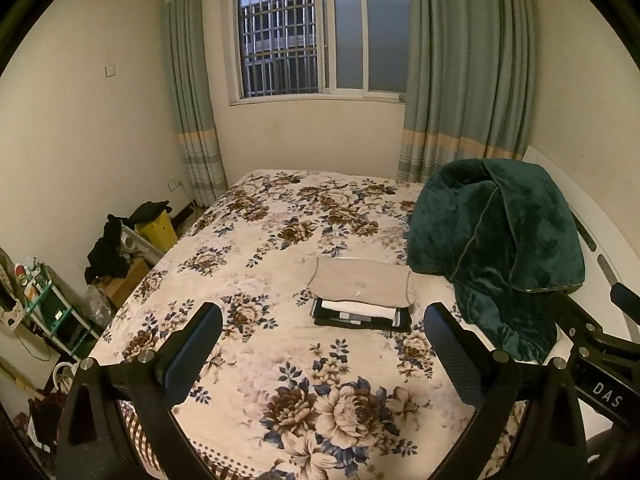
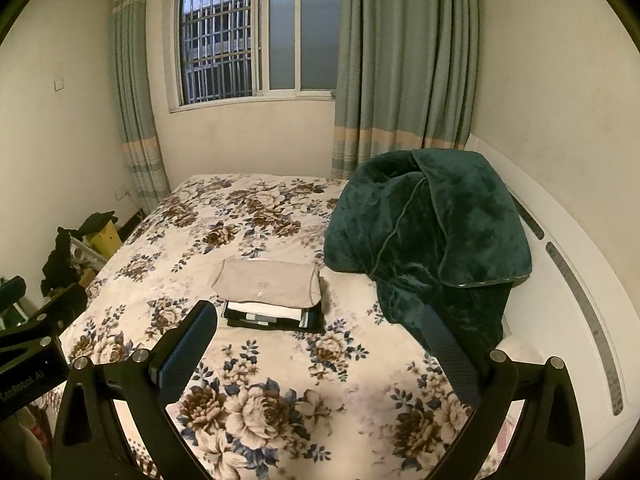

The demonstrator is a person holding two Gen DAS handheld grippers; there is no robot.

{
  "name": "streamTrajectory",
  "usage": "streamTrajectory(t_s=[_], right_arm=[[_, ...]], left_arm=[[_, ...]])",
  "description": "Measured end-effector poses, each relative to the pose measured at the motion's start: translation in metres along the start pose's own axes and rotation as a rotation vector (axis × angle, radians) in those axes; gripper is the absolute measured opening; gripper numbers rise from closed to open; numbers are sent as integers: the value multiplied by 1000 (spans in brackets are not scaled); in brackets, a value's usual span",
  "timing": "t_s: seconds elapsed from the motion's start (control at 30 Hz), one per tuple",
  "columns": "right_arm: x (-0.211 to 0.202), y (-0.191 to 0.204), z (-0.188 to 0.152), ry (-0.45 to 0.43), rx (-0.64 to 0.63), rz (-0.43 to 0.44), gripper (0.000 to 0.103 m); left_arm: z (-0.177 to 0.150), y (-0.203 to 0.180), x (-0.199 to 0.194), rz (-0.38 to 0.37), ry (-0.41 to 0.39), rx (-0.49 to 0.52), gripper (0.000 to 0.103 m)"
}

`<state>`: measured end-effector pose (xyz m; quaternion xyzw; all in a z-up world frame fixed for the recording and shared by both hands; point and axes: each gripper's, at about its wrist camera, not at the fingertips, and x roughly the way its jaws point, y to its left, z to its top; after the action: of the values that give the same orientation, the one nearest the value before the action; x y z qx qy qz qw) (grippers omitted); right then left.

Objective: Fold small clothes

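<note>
A folded beige garment [image 1: 362, 282] lies on top of a small stack of folded black and white clothes [image 1: 362, 317] in the middle of the floral bed [image 1: 248, 248]. The same beige garment [image 2: 268, 282] and stack [image 2: 274, 317] show in the right wrist view. My left gripper [image 1: 324, 330] is open and empty, held above the bed in front of the stack. My right gripper [image 2: 318, 330] is open and empty, also short of the stack, with its right finger in front of the green blanket.
A dark green plush blanket [image 1: 496, 240] is heaped at the bed's right side by the white headboard [image 2: 568, 280]. Boxes, dark clothes and a shelf [image 1: 116, 252] crowd the floor left of the bed. A window and curtains [image 1: 320, 32] stand behind.
</note>
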<state>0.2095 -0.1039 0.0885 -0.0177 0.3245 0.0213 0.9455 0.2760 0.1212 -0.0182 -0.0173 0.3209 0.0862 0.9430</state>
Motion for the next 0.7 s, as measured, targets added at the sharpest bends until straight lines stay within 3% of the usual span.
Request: streamTrajectory(t_s=[0.7], right_arm=[[-2, 1, 1, -4, -5, -4, 103]], left_arm=[[1, 2, 0, 2, -2, 1, 103]])
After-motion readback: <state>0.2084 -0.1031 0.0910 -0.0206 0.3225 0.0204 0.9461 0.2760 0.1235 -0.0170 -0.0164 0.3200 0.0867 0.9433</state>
